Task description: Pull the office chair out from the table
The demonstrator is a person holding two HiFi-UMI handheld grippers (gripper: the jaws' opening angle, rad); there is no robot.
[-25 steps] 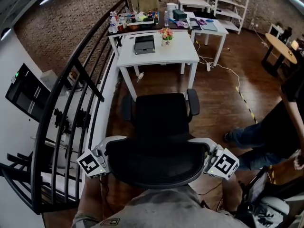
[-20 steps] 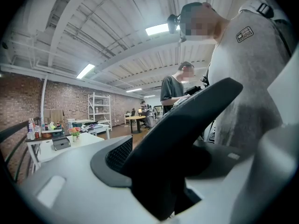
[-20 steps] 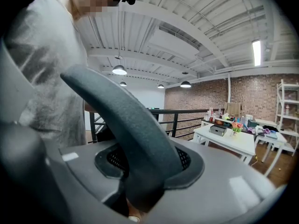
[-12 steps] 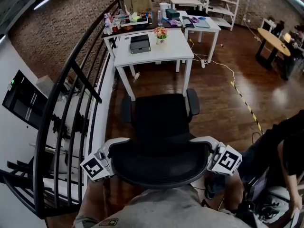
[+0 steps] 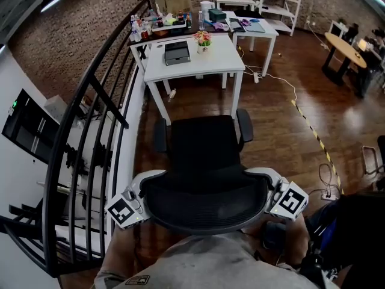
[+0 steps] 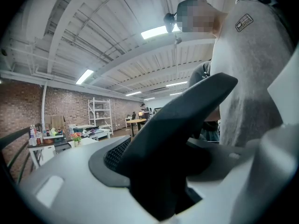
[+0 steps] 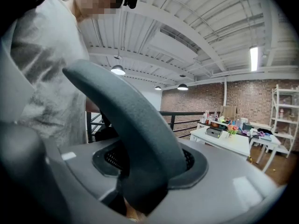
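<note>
Two grippers flank the backrest (image 5: 204, 205) of the office chair (image 5: 201, 152), one at each end of its curved top edge, close in front of the person's grey shirt (image 5: 204, 264). The left gripper (image 5: 139, 198) is at the backrest's left corner and the right gripper (image 5: 272, 191) at its right corner, their marker cubes pointing outward.

In the left gripper view the backrest's black rim runs through the gap between the pale jaws. The jaws are opening, and the pads no longer look clamped on the rim. The right gripper view shows the same: the dark rim lies between the jaws, which are opening and look loose around it.

The chair stands on the wooden floor (image 5: 277, 131), well clear of the white table (image 5: 219, 62). Its seat faces the table, with a strip of bare floor between the seat's front edge and the table's near legs. Both armrests (image 5: 243, 126) are fully outside the tabletop's outline.

On the table sit a dark box (image 5: 177, 53) and a small pot of flowers (image 5: 203, 41). A black railing (image 5: 90, 119) runs along the chair's left side. A white cable (image 5: 283, 83) trails across the floor to the right of the table.
</note>
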